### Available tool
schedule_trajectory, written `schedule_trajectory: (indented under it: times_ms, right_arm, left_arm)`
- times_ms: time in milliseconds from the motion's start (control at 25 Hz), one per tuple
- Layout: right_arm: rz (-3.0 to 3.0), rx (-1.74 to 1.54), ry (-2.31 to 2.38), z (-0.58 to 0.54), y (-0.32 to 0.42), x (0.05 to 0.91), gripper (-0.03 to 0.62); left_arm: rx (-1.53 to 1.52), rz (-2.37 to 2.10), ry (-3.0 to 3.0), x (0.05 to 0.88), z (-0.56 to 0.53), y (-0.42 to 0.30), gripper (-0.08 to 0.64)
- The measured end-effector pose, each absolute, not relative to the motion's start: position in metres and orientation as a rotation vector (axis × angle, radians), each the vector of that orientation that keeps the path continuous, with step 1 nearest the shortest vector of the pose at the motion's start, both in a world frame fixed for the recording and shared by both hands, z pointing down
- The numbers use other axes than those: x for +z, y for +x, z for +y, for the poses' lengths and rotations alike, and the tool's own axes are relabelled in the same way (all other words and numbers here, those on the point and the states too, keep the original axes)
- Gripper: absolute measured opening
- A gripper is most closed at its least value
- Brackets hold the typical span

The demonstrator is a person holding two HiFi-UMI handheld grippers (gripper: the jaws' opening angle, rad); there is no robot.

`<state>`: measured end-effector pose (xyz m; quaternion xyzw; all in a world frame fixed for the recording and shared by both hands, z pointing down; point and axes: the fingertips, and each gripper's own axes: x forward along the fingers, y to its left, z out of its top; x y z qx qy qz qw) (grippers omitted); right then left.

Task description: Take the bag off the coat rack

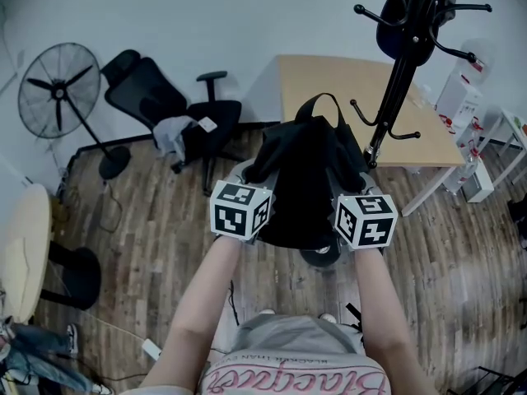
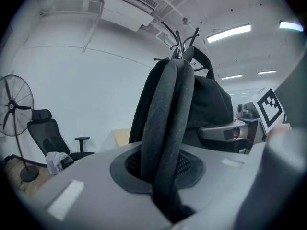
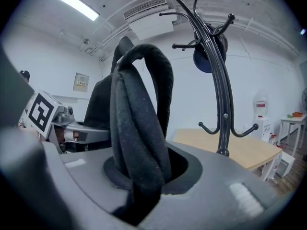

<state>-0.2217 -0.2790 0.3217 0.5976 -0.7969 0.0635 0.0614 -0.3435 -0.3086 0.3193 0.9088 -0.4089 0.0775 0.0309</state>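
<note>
The black bag (image 1: 305,171) hangs in front of me between both grippers, clear of the black coat rack (image 1: 395,89) standing behind it to the right. My left gripper (image 1: 255,179) is shut on a padded black strap (image 2: 168,119) at the bag's left side. My right gripper (image 1: 350,183) is shut on a bunched black strap (image 3: 136,123) at its right side. The bag's top loop (image 1: 323,105) stands free above. In the right gripper view the coat rack (image 3: 218,90) is apart from the bag, with a dark item (image 3: 206,56) still on a hook.
A light wooden table (image 1: 354,105) stands behind the rack. A black office chair (image 1: 165,105) and a floor fan (image 1: 59,89) are at the left on the wood floor. White shelving with bottles (image 1: 469,113) sits at the far right.
</note>
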Motion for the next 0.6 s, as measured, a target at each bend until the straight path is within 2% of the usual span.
schedule_trajectory:
  times_ms: [600]
  right_arm:
    - [-2.401,0.104,1.864,-0.282,-0.232,0.304,0.083]
  left_arm:
    - [0.182,-1.263,2.853,0.293,-0.307,-0.354,0.074]
